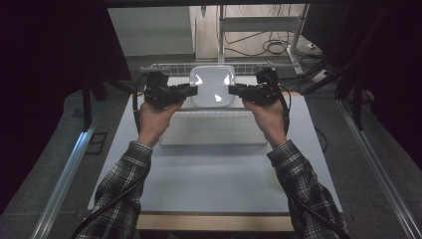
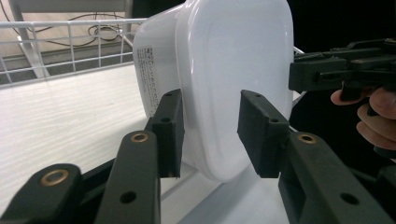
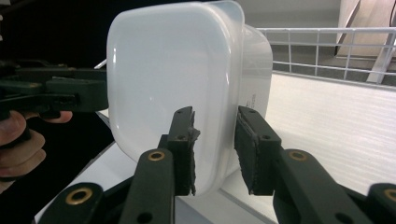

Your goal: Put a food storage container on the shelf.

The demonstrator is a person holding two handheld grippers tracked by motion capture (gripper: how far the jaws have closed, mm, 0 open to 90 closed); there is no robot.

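Black two-jaw left gripper (image 1: 191,91) and right gripper (image 1: 233,90) flanked a white rounded-square lidded plastic container (image 1: 212,85), one at each side edge. In each gripper view the jaws straddled the container's rim, parted, pads apparently just off the plastic. The container sat on a white board (image 1: 213,130), just before a white wire rack (image 1: 159,66) on the pale table (image 1: 214,174).

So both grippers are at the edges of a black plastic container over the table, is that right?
Not quite: the plastic container is white, not black, as the high view shows. The left gripper and right gripper do sit at its opposite edges over the table.
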